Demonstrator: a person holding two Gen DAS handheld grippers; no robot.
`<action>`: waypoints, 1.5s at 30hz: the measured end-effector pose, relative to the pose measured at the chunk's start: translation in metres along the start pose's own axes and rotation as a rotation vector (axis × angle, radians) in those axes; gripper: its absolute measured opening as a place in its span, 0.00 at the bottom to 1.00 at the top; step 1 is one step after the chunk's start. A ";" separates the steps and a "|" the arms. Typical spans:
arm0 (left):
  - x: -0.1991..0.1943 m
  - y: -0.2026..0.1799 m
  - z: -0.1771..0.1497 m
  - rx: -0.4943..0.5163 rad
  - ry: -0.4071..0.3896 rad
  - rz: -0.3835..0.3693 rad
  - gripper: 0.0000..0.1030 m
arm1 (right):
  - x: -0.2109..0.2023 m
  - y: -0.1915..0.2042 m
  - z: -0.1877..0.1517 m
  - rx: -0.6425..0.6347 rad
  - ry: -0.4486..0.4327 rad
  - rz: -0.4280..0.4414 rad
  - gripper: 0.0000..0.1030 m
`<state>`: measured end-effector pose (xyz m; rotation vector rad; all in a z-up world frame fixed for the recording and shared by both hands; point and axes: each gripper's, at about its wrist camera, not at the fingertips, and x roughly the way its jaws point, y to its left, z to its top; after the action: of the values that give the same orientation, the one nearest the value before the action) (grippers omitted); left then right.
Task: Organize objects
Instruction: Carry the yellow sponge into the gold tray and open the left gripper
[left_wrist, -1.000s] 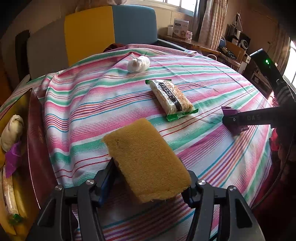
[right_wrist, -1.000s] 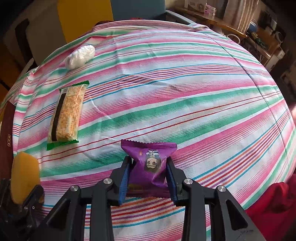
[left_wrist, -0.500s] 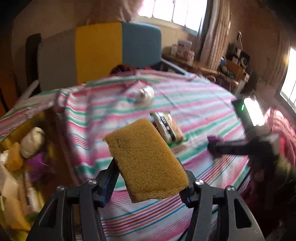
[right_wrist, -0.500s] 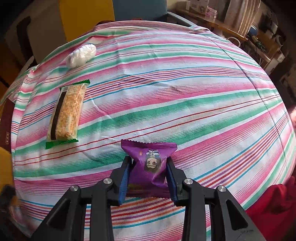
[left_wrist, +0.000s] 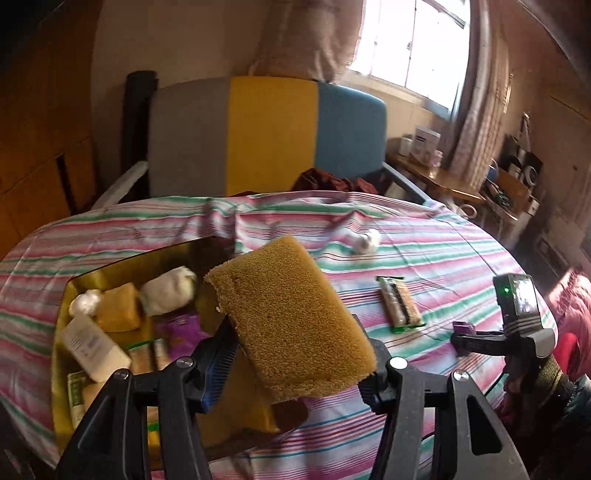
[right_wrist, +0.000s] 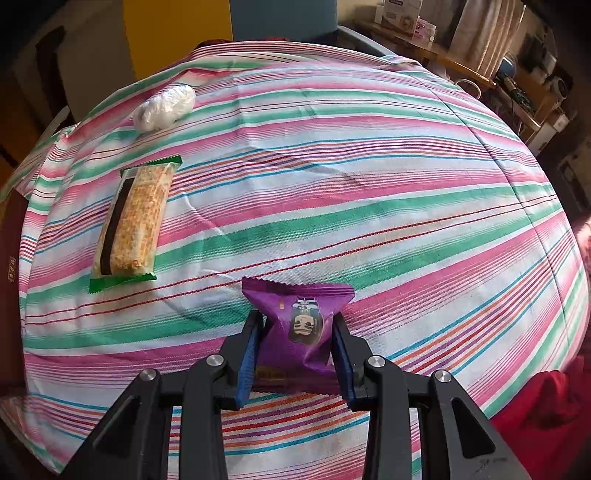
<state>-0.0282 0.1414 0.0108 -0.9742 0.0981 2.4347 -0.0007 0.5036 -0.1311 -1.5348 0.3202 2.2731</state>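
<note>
The left gripper (left_wrist: 299, 354) clamps its jaws on a coarse yellow sponge (left_wrist: 291, 325), tilted above the gold tray (left_wrist: 74, 284) at nine o'clock. The right gripper (right_wrist: 299, 354) pinches a purple cartoon-face packet (right_wrist: 299, 325) against the striped counter (right_wrist: 369, 184); its lettering is unreadable.

So the right gripper (right_wrist: 297, 349) has its two blue-padded black jaws pinched on a small purple foil snack packet (right_wrist: 298, 326) with a little cartoon face on it. Underneath is a pink, green and white striped tablecloth (right_wrist: 369, 192). Off to the left lies a green-edged clear-wrapped cereal bar (right_wrist: 131, 223), and farther back a crumpled white plastic wad (right_wrist: 164, 107).
</note>
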 end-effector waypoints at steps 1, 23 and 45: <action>-0.002 0.005 -0.001 -0.010 0.000 0.011 0.56 | 0.001 0.000 0.000 -0.001 0.000 -0.001 0.36; -0.018 0.146 -0.048 -0.357 0.060 -0.055 0.56 | 0.000 0.013 -0.003 -0.026 -0.004 -0.023 0.37; 0.088 0.079 -0.058 -0.192 0.343 -0.126 0.61 | -0.001 0.011 -0.001 -0.028 -0.003 -0.023 0.37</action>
<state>-0.0838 0.0967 -0.0998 -1.4329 -0.0789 2.1713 -0.0041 0.4933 -0.1305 -1.5408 0.2697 2.2707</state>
